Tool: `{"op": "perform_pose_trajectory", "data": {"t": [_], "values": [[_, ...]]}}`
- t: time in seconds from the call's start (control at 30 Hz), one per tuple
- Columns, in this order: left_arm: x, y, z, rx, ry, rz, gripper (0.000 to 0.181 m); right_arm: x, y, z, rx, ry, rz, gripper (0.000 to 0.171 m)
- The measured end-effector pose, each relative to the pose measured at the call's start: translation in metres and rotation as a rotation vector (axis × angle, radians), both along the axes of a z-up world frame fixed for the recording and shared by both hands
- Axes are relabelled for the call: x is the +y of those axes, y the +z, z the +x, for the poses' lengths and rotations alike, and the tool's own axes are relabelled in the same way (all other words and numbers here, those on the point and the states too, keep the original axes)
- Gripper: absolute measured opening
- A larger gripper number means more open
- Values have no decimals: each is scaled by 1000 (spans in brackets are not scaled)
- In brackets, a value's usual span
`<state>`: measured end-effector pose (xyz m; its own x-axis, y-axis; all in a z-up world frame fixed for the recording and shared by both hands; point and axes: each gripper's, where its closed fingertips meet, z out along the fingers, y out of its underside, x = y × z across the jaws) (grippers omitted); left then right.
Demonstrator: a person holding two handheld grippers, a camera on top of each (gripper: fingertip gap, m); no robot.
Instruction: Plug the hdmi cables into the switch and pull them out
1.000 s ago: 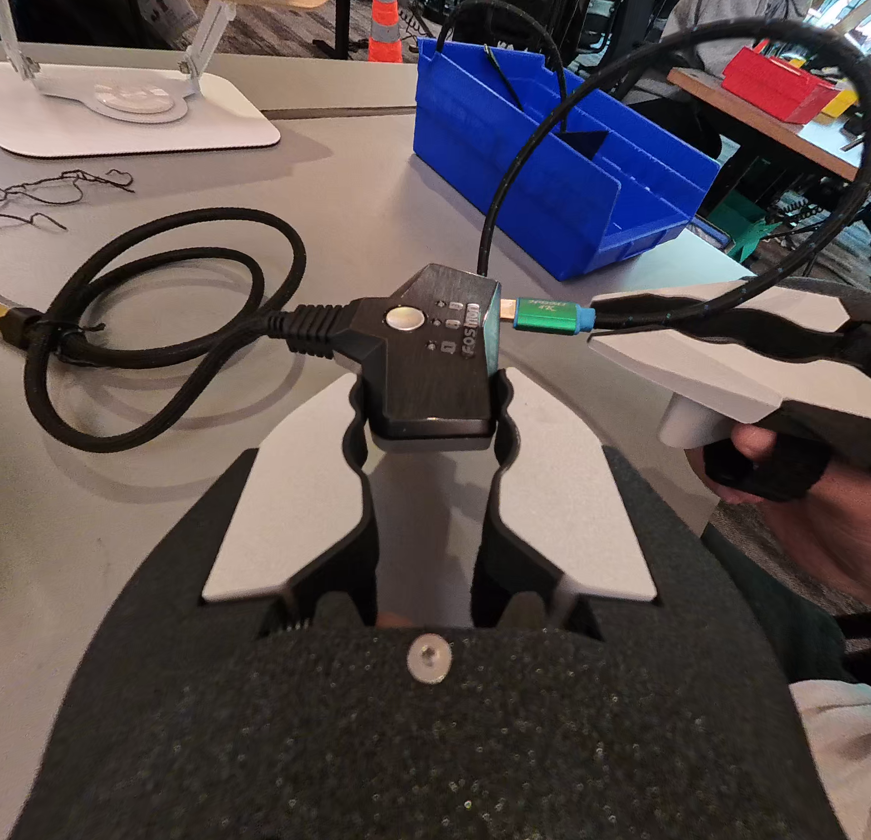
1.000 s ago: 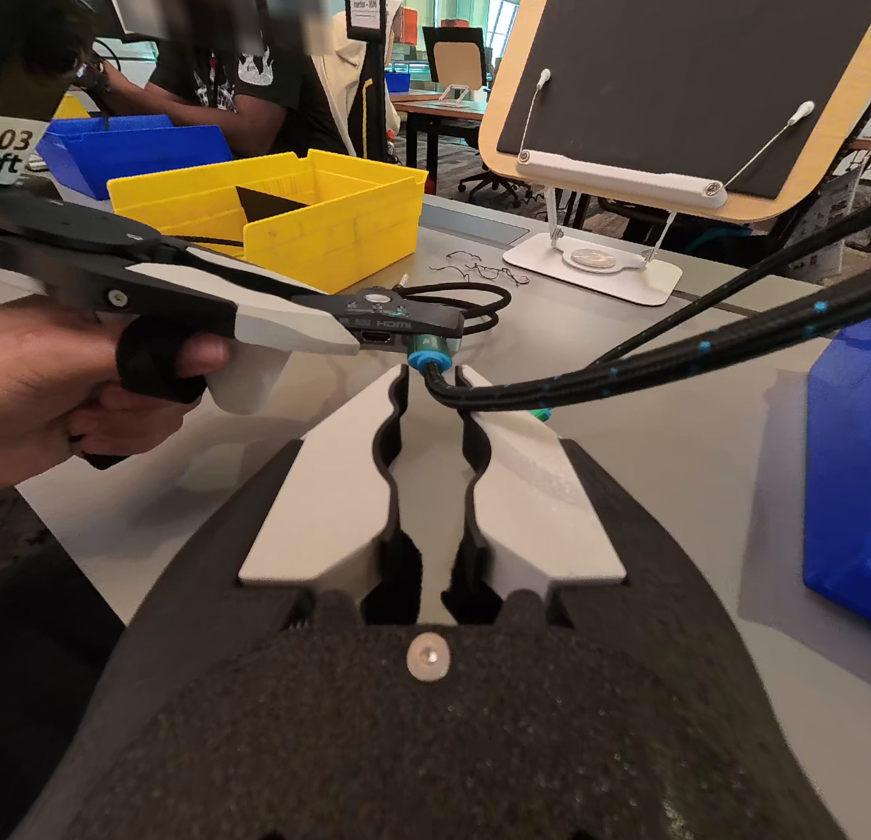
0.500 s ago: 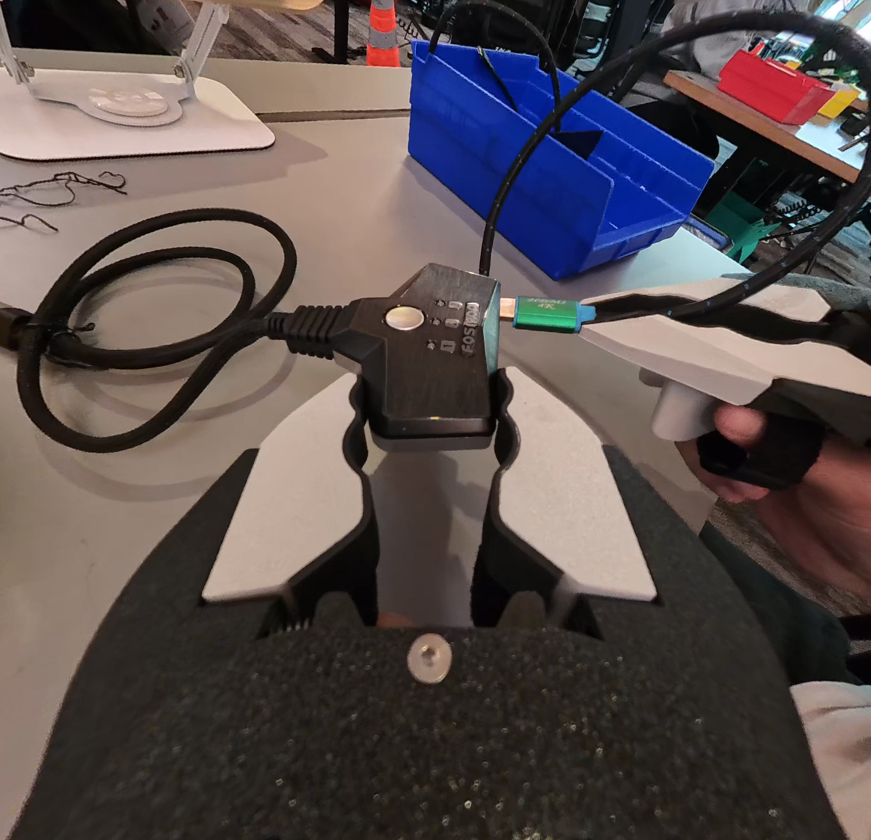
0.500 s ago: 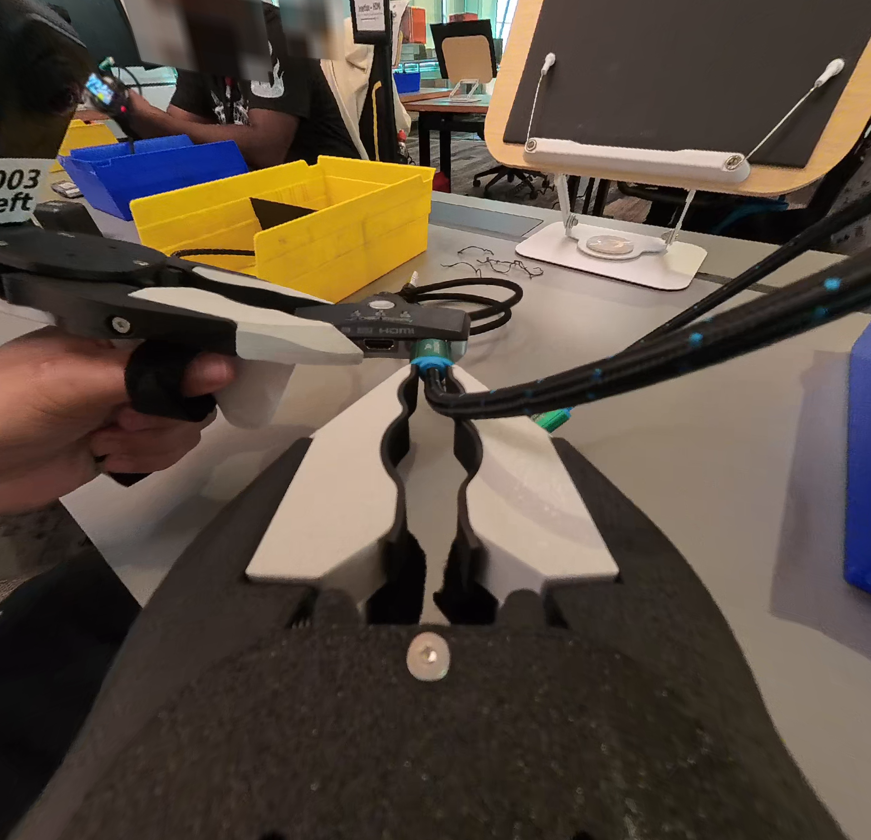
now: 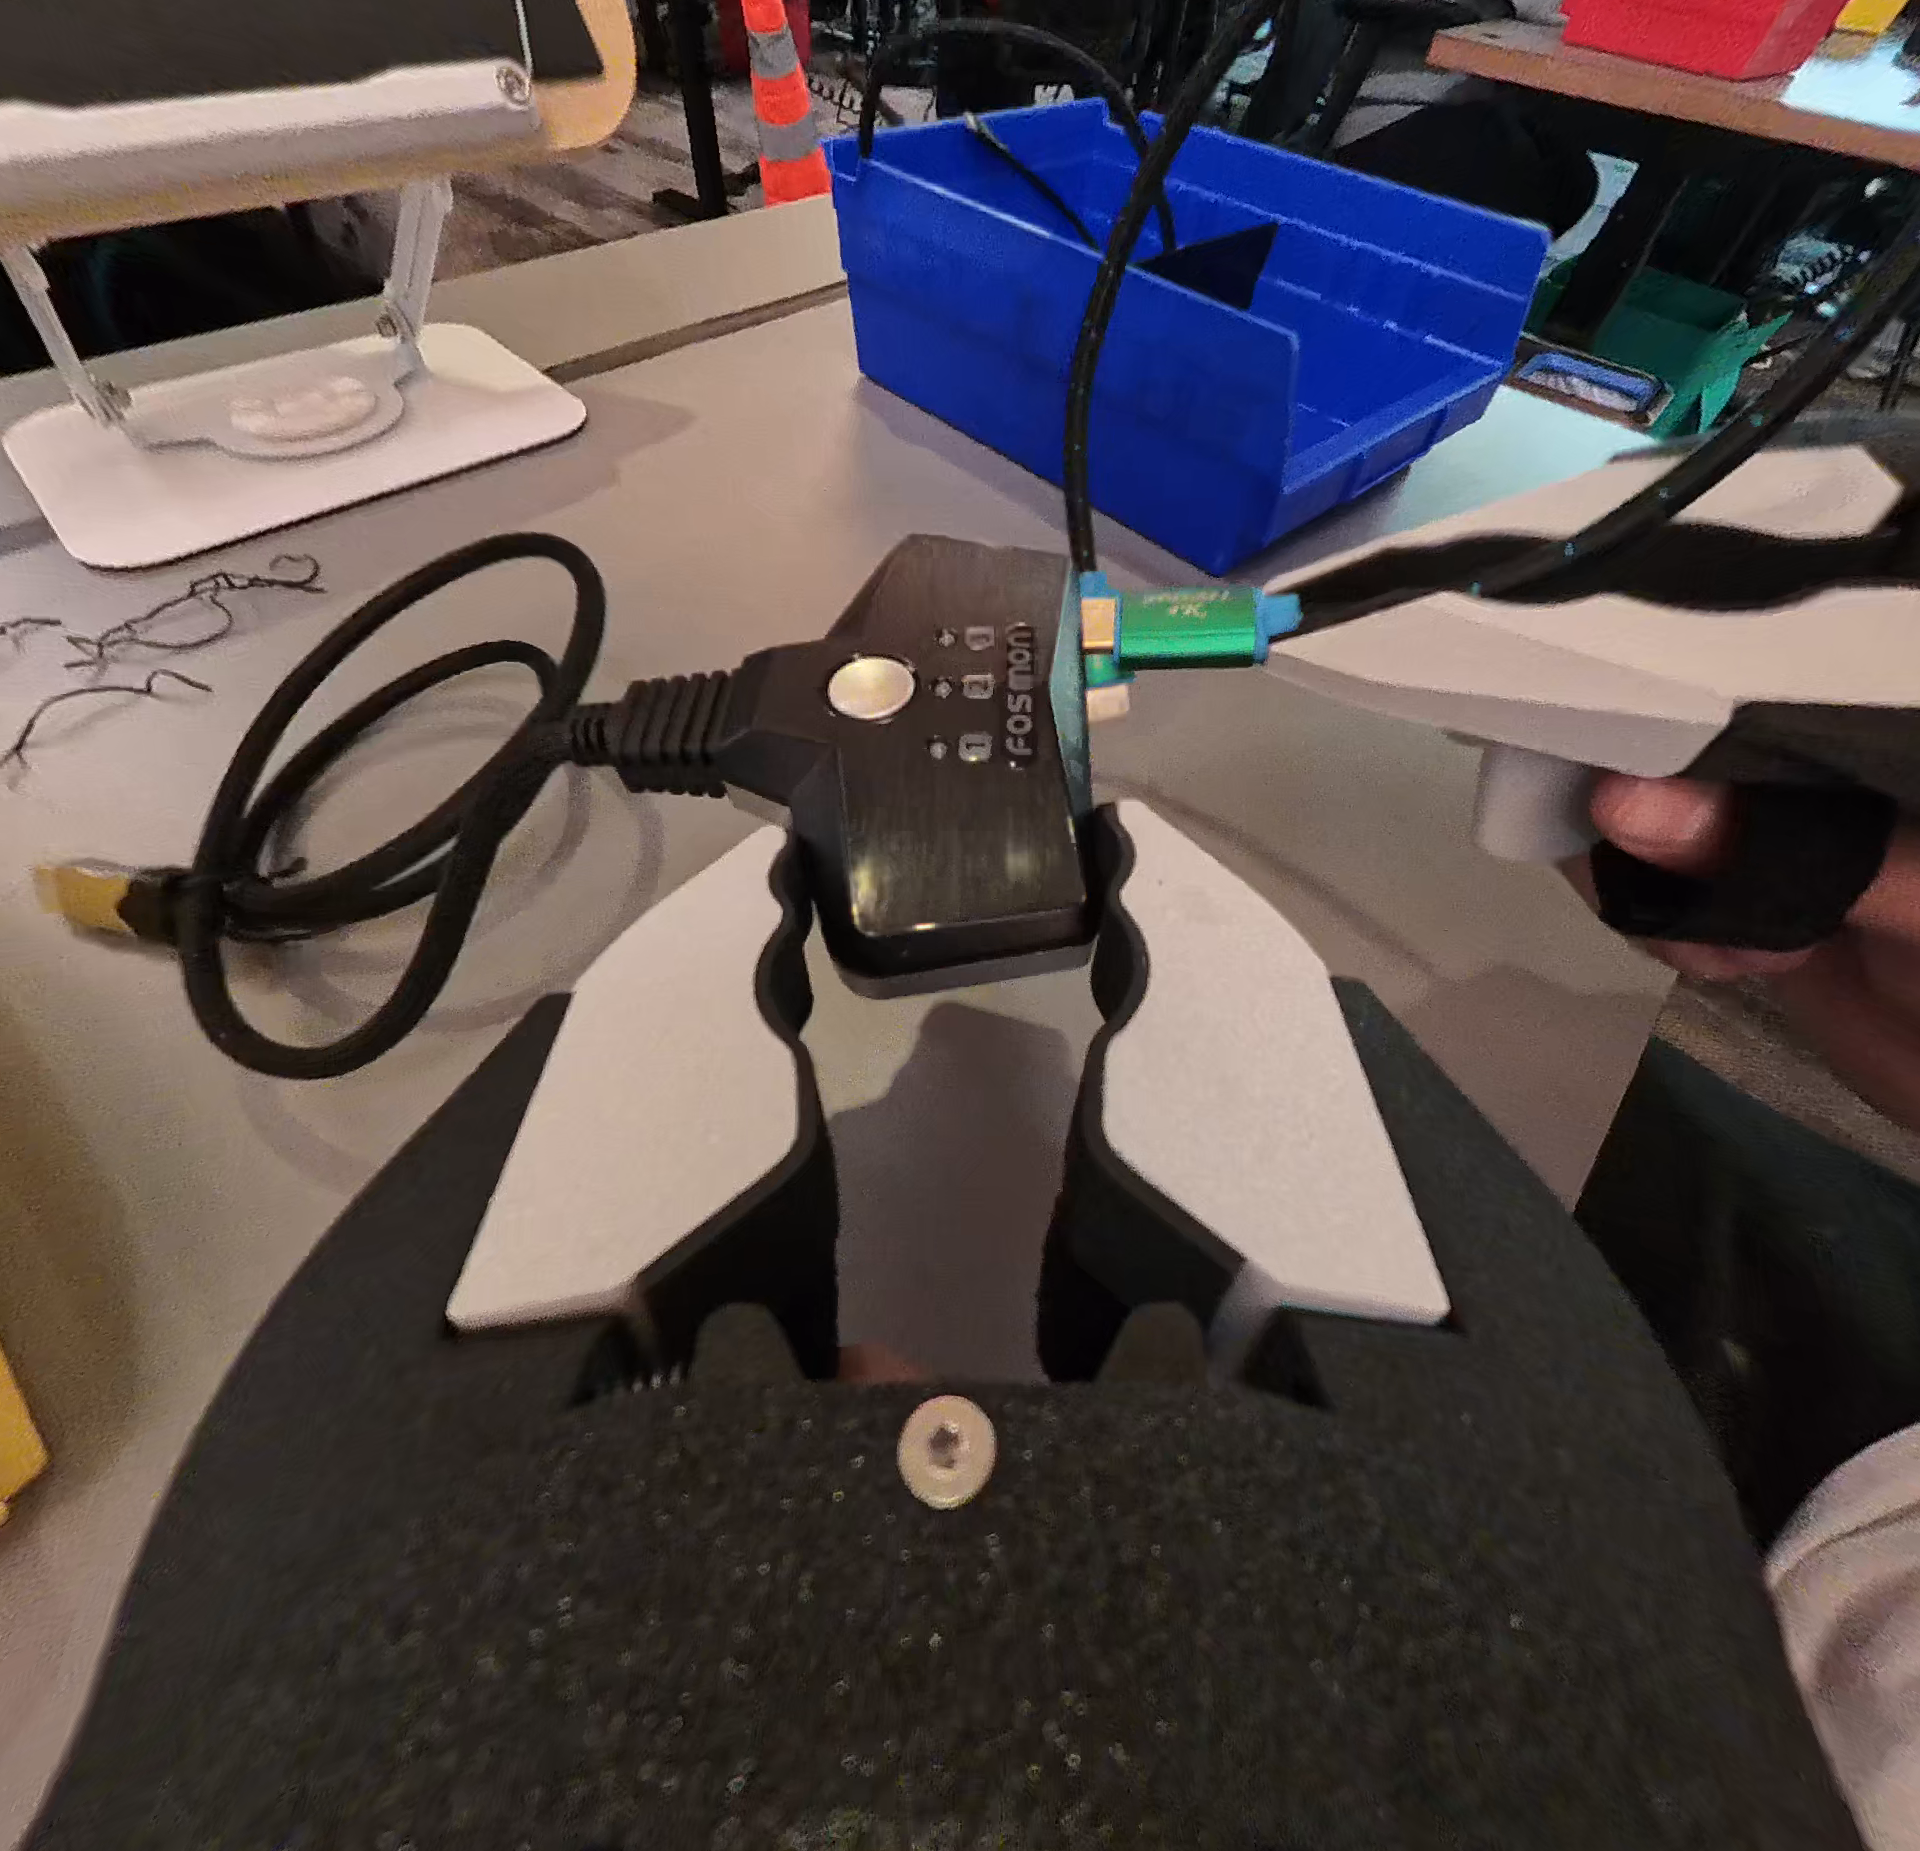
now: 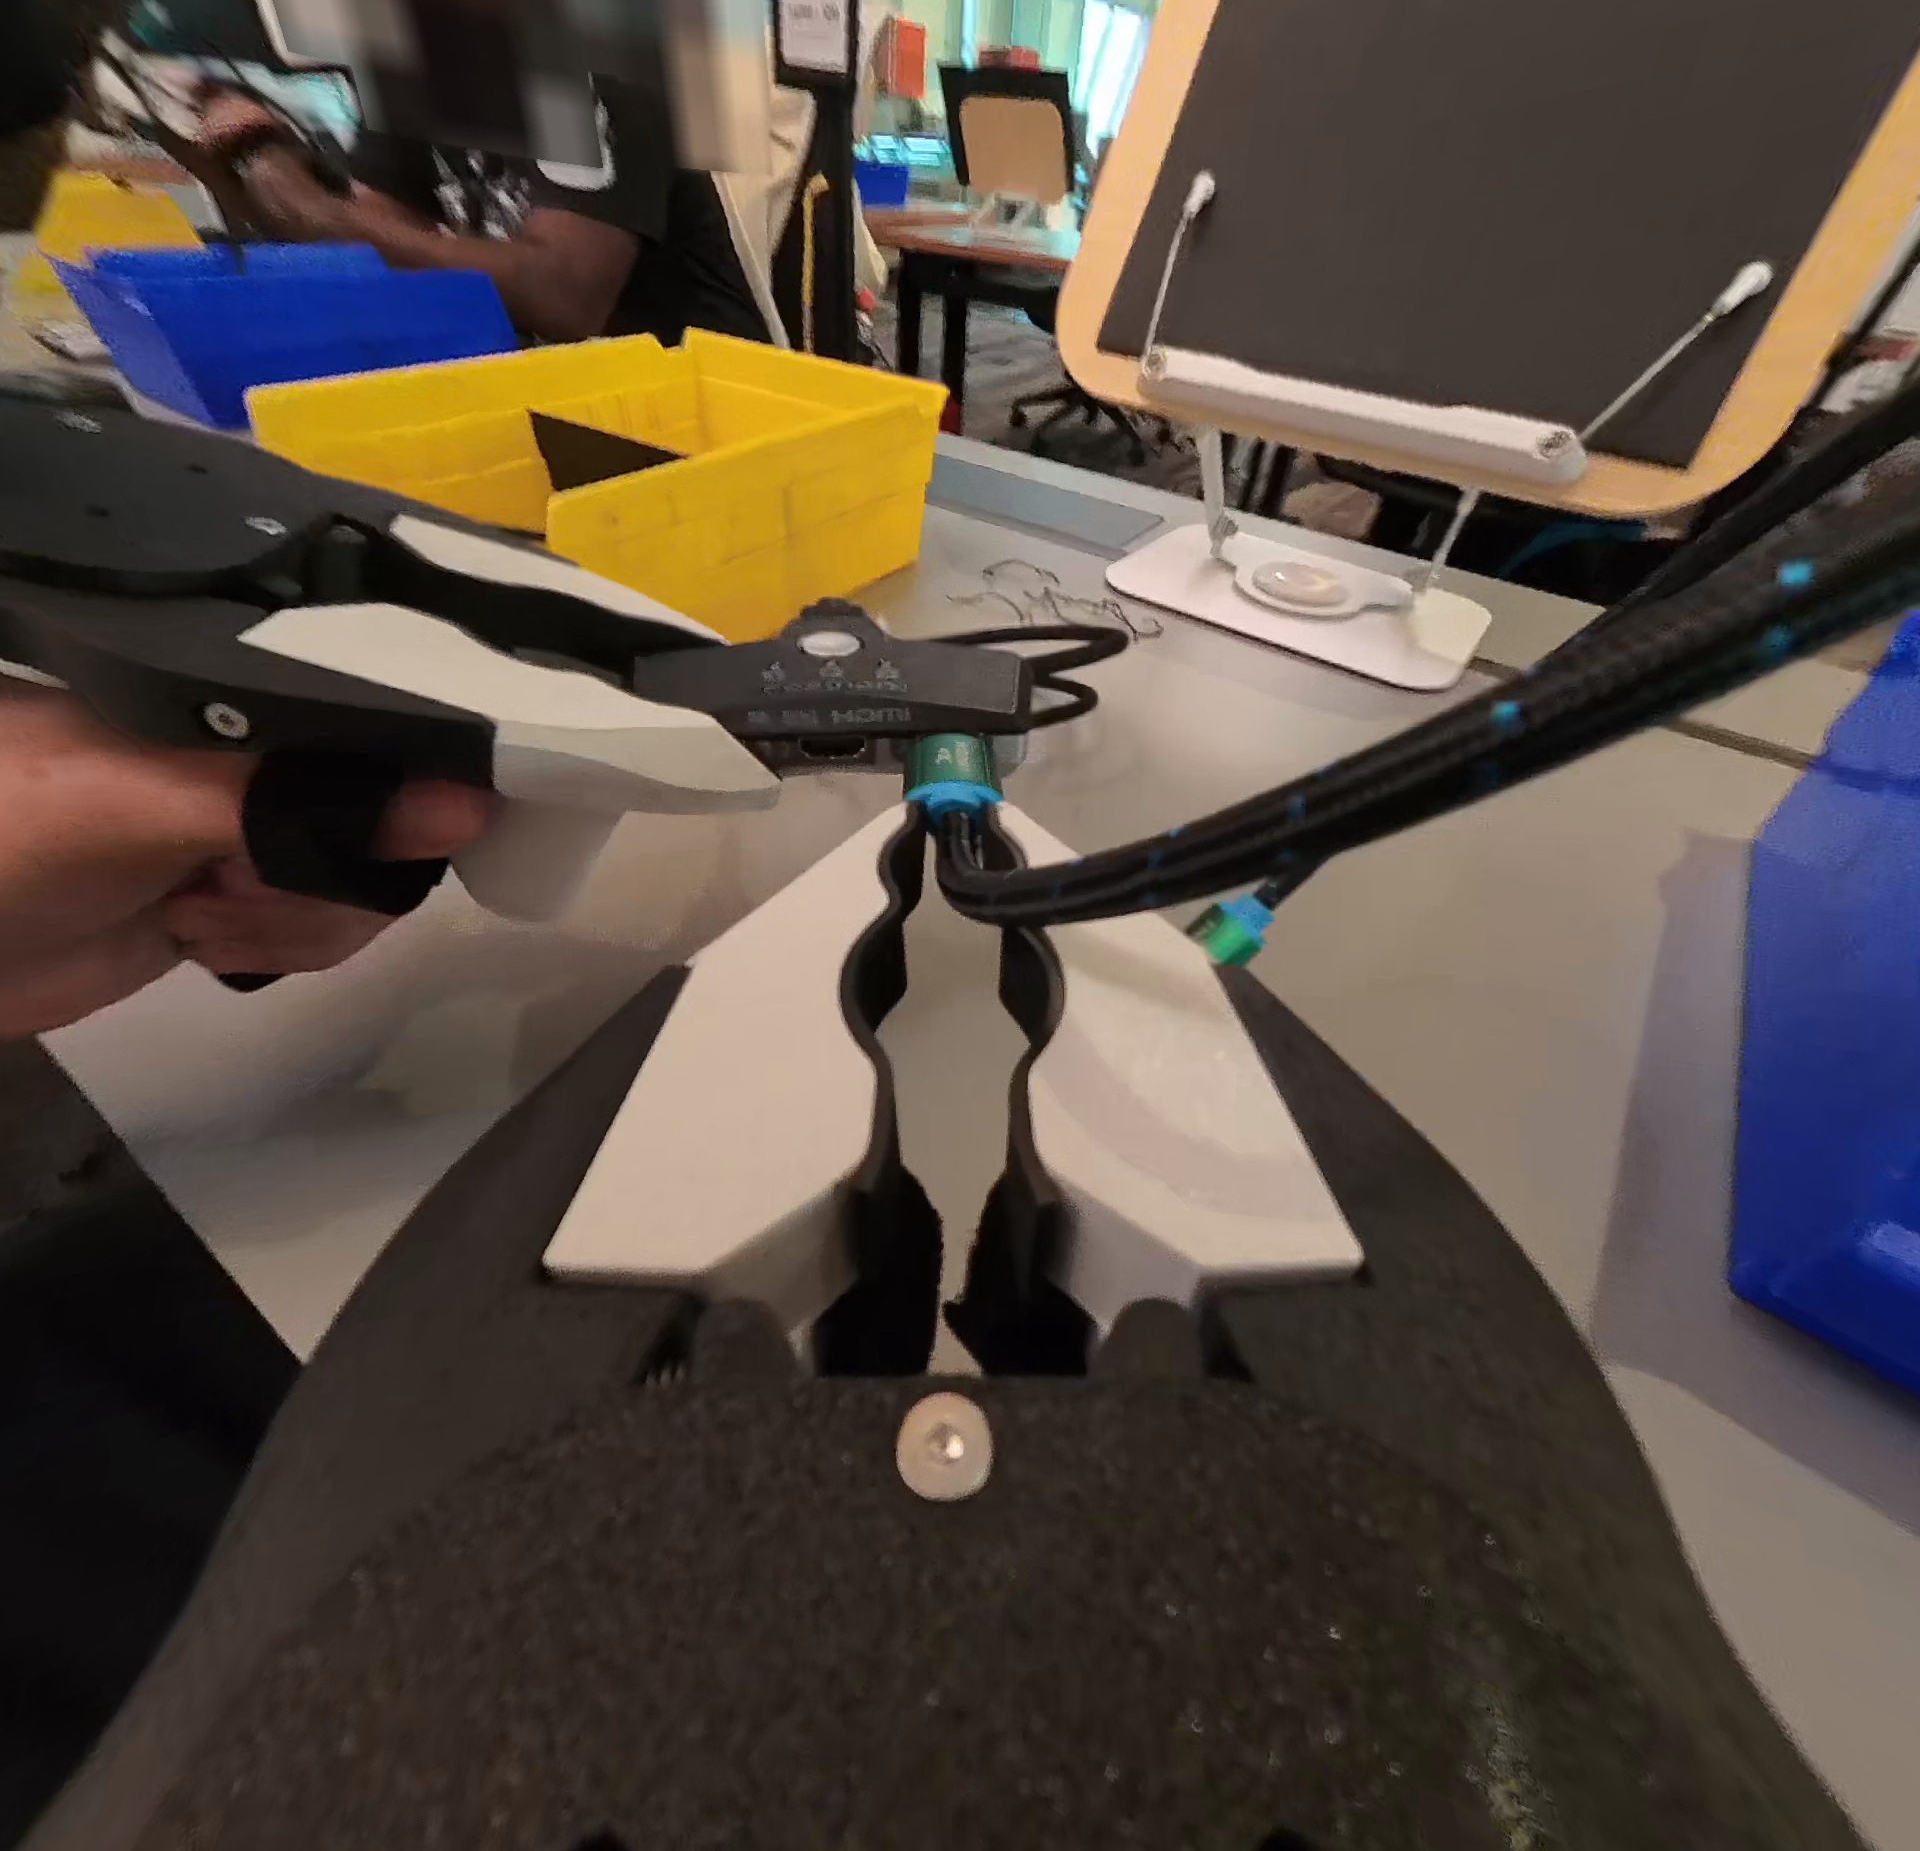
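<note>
Altogether one switch (image 5: 951, 762) clamped in left gripper (image 5: 948, 856), right gripper (image 6: 954, 845) pinching one of two green-plugged cables (image 6: 1351, 773)

black switch (image 5: 940, 752), green plug (image 5: 1184, 629) (blue collar)

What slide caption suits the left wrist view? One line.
Left hand-held gripper clamps the black rectangular HDMI switch while the right hand-held gripper holds a green metal plug at its port.
</note>
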<state>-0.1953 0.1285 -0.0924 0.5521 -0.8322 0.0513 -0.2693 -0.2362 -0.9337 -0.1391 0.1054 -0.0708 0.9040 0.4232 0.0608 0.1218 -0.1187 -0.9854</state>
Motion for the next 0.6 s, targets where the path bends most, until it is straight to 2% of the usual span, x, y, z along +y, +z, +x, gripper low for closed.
{"op": "perform_pose_trajectory", "data": {"t": [0.13, 0.3, 0.37, 0.47, 0.57, 0.6], "values": [[-7, 3, 0, 72, -59, 57, 54, -3, 4, 5, 70, 101, -6, 9], [-10, 9, 5, -131, -72, -117, 52, -6, 16, 3, 19, 76, 66, 9], [-6, 6, 4, -161, -23, -148, 51, -5, 16, 5, 23, 72, 60, 10], [8, -8, -7, -75, 127, -112, 50, -7, 21, 5, 70, 52, 71, 9], [3, -7, -4, -90, 105, -113, 46, -9, 14, -5, -12, 52, 60, 10], [7, -11, -8, -41, 124, -97, 46, -9, 13, -3, -41, 37, 78, 10]]}}
